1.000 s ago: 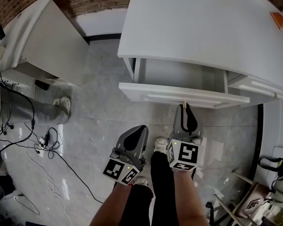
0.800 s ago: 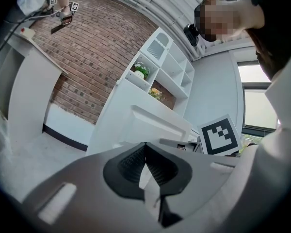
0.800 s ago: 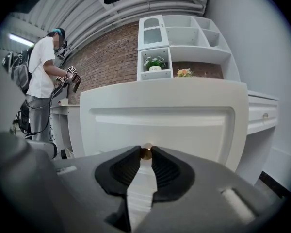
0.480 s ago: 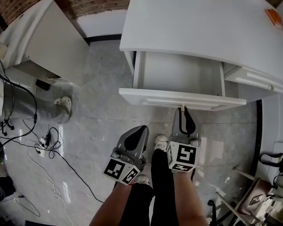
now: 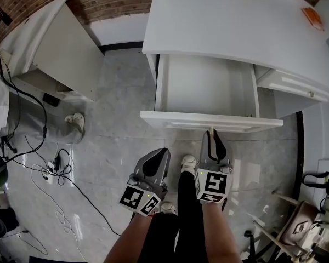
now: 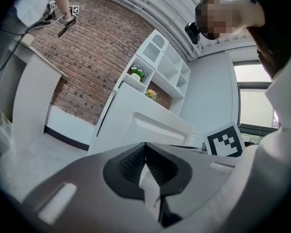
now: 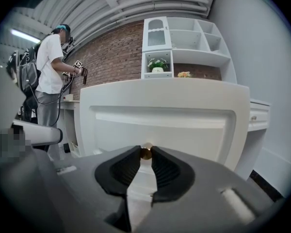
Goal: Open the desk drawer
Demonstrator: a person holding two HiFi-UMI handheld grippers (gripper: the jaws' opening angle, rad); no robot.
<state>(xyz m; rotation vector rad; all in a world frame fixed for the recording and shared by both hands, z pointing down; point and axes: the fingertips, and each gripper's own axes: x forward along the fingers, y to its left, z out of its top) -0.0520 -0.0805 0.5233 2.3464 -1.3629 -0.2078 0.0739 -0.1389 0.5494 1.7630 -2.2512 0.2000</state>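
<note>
The white desk (image 5: pixel 236 26) has its left drawer (image 5: pixel 208 120) pulled far out, and the inside looks empty. My right gripper (image 5: pixel 212 133) is shut on the small brass knob (image 5: pixel 212 130) at the middle of the drawer front. In the right gripper view the knob (image 7: pixel 145 153) is pinched between the two dark pads, with the drawer front (image 7: pixel 160 125) right behind it. My left gripper (image 5: pixel 163 152) hangs below the drawer front, left of the right one, touching nothing. Its jaws (image 6: pixel 145 145) are shut and hold nothing.
A second, closed drawer (image 5: pixel 290 85) sits to the right, and an orange item (image 5: pixel 311 16) lies on the desk top. Another white desk (image 5: pixel 55 43) stands at the left, with a person's feet (image 5: pixel 74 122) and floor cables (image 5: pixel 49 158) below it. Clutter (image 5: pixel 312 223) fills the lower right corner.
The drawer has slid further out toward me, showing more of its inside. My right gripper came back with the knob still in its jaws, and the left gripper moved back alongside.
</note>
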